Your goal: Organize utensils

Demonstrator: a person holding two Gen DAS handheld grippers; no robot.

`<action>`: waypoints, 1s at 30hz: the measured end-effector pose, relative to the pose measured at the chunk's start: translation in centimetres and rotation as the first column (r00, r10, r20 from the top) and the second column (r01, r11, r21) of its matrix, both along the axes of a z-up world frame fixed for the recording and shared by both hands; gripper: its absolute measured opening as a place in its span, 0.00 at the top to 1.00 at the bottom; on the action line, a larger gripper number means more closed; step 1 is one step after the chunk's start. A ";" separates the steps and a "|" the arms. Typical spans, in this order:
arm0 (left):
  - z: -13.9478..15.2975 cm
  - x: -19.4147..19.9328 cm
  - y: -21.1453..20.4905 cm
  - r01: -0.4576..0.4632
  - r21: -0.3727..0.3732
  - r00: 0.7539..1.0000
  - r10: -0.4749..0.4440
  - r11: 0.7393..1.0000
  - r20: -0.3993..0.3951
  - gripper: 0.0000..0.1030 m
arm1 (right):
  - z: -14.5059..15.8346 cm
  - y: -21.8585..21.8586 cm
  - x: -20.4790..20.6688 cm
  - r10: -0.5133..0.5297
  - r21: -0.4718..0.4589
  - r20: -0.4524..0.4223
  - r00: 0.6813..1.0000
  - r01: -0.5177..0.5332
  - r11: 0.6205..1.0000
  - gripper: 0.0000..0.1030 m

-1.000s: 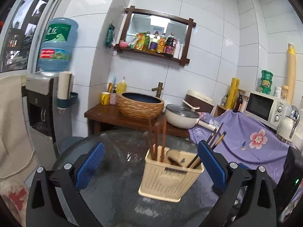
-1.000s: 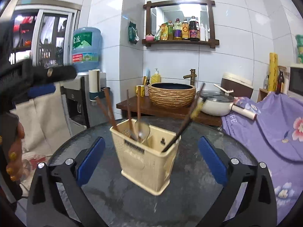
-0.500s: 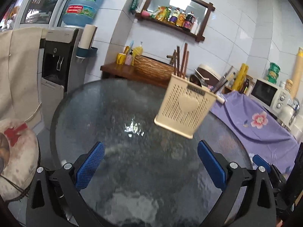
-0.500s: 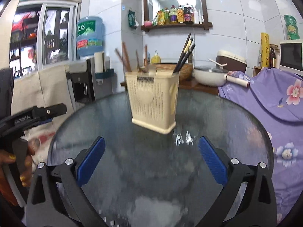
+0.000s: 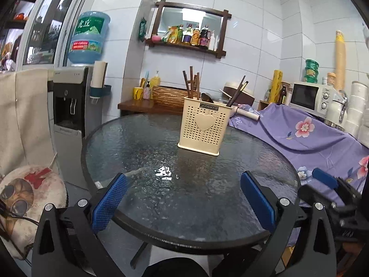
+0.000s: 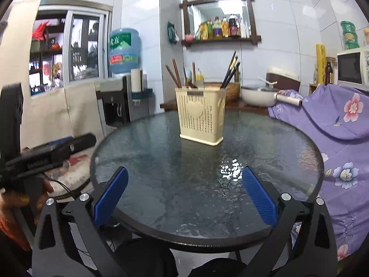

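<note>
At the left stands a water dispenser with a blue bottle on top, and in front of it the left gripper hangs over the near edge of the round glass table, its blue pads wide apart and empty. Well beyond it on the tabletop stands the cream perforated utensil holder, upright, with brown chopsticks in its left part and dark chopsticks leaning in its right. Further right, the right gripper likewise gapes wide with nothing held, beside a purple floral cloth.

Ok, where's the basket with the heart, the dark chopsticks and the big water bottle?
basket (image 5: 203, 127), left wrist view, on its heart front.
dark chopsticks (image 6: 230, 69), right wrist view, mid-shafts.
water bottle (image 5: 88, 39), left wrist view, on its label.
</note>
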State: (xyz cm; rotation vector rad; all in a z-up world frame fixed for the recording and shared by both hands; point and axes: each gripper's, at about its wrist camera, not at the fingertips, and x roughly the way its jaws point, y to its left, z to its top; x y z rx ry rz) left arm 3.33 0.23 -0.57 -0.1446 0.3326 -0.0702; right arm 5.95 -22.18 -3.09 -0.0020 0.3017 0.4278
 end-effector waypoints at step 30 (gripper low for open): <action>0.3 -2.5 0.3 0.048 -0.045 0.999 -0.049 0.998 -0.002 0.06 | 2.1 -2.4 -4.1 0.002 0.033 0.075 0.997 -0.004 0.999 0.06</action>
